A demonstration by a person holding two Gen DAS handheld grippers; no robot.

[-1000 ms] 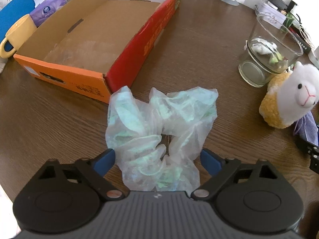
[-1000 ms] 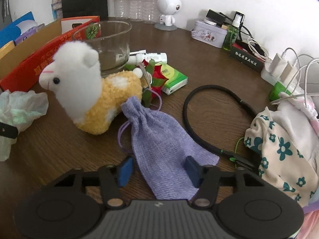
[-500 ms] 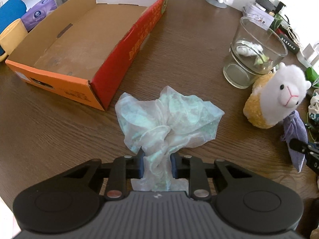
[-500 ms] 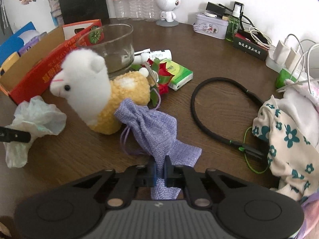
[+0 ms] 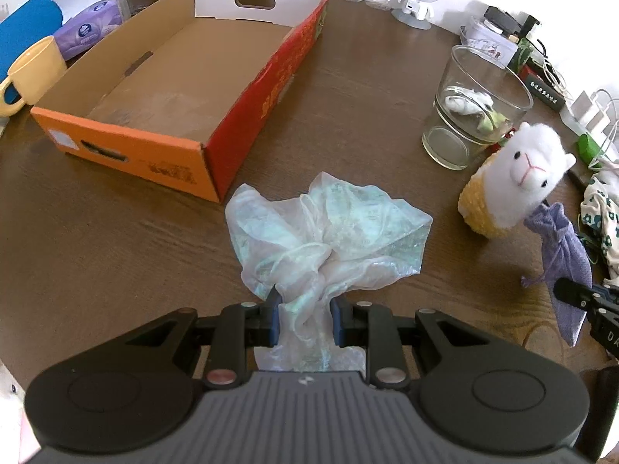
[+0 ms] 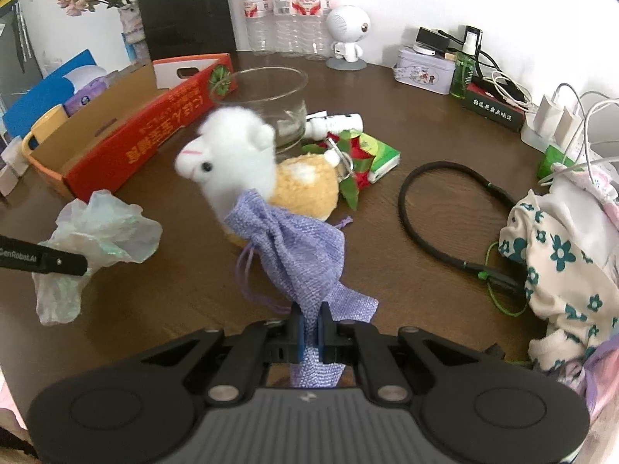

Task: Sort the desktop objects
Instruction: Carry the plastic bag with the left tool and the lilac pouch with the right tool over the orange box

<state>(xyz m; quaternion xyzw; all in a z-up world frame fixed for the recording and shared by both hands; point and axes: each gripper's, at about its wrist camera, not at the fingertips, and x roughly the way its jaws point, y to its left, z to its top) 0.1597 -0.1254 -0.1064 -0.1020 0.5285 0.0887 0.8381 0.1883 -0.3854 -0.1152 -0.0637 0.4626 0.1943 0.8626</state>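
My left gripper (image 5: 304, 317) is shut on a crumpled pale green plastic bag (image 5: 329, 228), which hangs lifted off the brown table; the same bag (image 6: 102, 232) shows at the left of the right wrist view. My right gripper (image 6: 310, 326) is shut on a purple drawstring pouch (image 6: 298, 247), raised in front of a white and yellow alpaca plush (image 6: 255, 162). In the left wrist view the pouch (image 5: 561, 247) hangs at the right edge beside the plush (image 5: 514, 181). An open orange cardboard box (image 5: 216, 123) lies ahead on the left with nothing inside.
A glass bowl (image 5: 476, 116) stands behind the plush. A black headband (image 6: 445, 216), floral cloth (image 6: 561, 255), green tissue pack (image 6: 381, 156), chargers and cables crowd the right. A yellow mug (image 5: 33, 73) and a tissue pack (image 5: 87, 33) sit left of the box. Bottles (image 6: 286, 11) line the wall.
Both grippers shut, the left on the plastic bag and the right on the purple pouch. Both then rose, lifting bag and pouch off the table.
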